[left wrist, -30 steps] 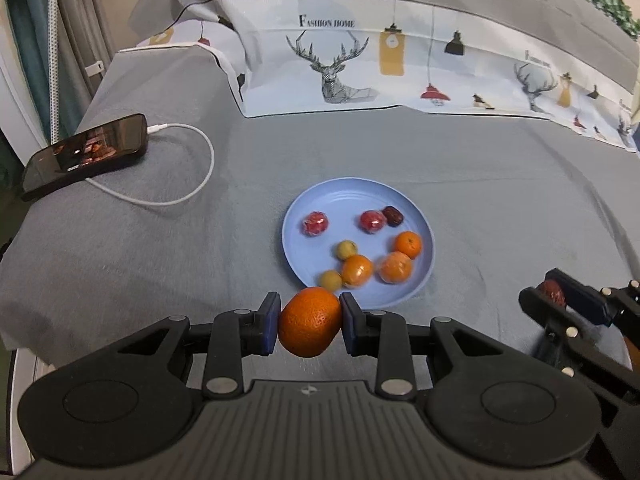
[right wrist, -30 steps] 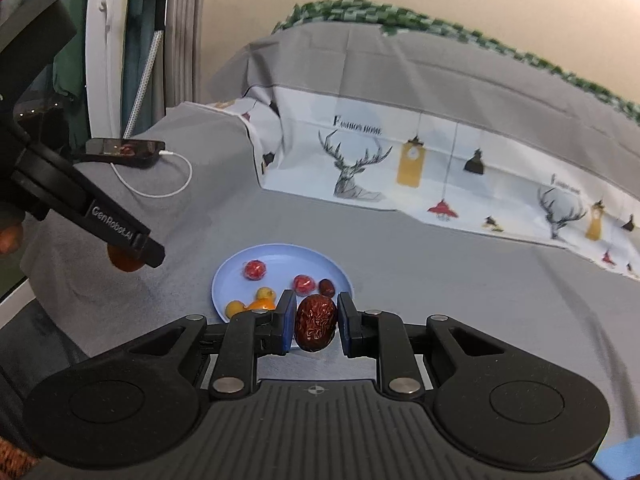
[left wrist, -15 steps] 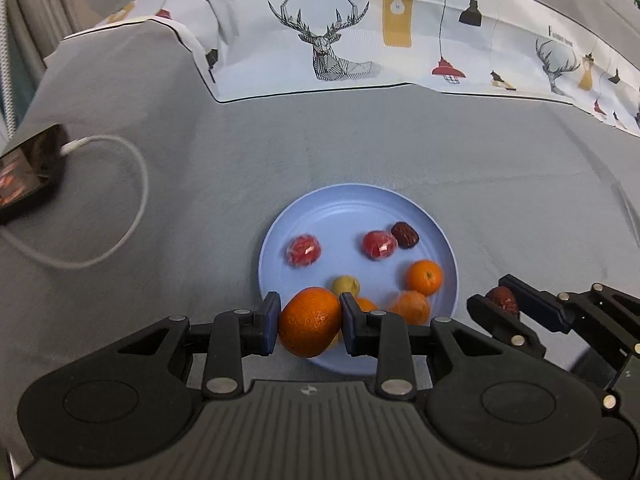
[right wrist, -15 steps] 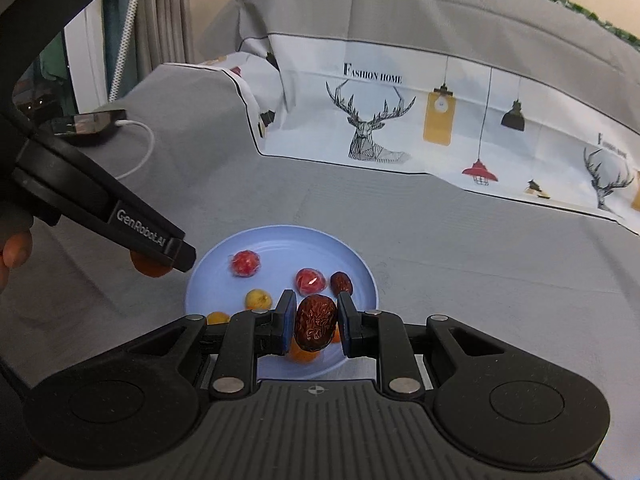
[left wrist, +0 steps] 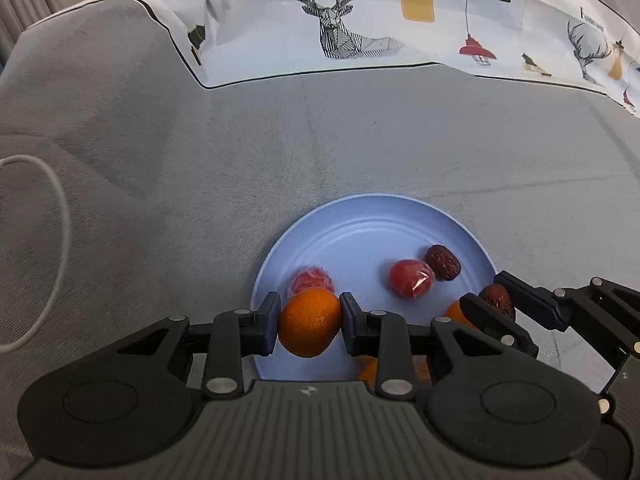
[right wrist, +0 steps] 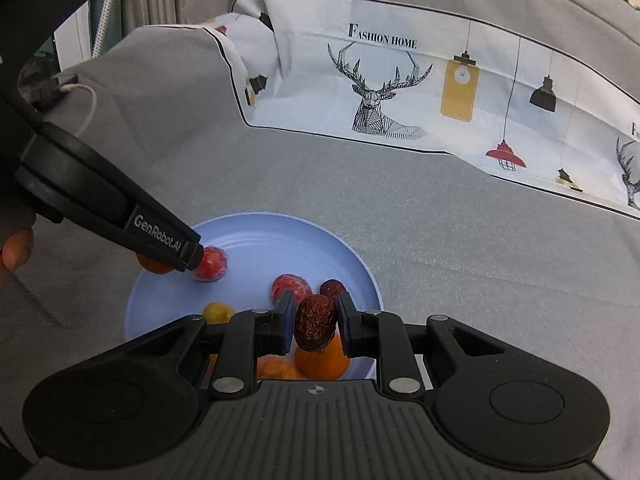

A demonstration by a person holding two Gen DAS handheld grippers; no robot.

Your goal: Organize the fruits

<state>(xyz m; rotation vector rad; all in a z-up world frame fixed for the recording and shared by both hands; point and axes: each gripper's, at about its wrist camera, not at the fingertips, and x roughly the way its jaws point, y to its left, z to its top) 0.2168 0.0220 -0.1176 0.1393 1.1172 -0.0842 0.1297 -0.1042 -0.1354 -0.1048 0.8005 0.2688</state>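
Note:
A light blue plate [left wrist: 360,216] [right wrist: 248,224] lies on the grey bed cover. It holds two red wrapped fruits [left wrist: 412,278] [right wrist: 211,264], a dark red date [left wrist: 442,262] [right wrist: 332,289], a small yellow fruit [right wrist: 217,312] and oranges [right wrist: 322,362]. My left gripper [left wrist: 309,322] is shut on an orange [left wrist: 310,326] over the plate's near left rim. My right gripper [right wrist: 314,322] is shut on a wrinkled dark red date [right wrist: 315,322] over the plate's near right part; it also shows in the left wrist view [left wrist: 498,300].
A white pillowcase with deer and lamp prints [left wrist: 360,24] [right wrist: 400,80] lies behind the plate. A white charging cable [left wrist: 48,240] loops at the left. A phone [right wrist: 44,80] sits far left on the bed.
Both grippers moved forward and down toward the plate with their fruits still held. The orange and the date now hang over the plate's near part.

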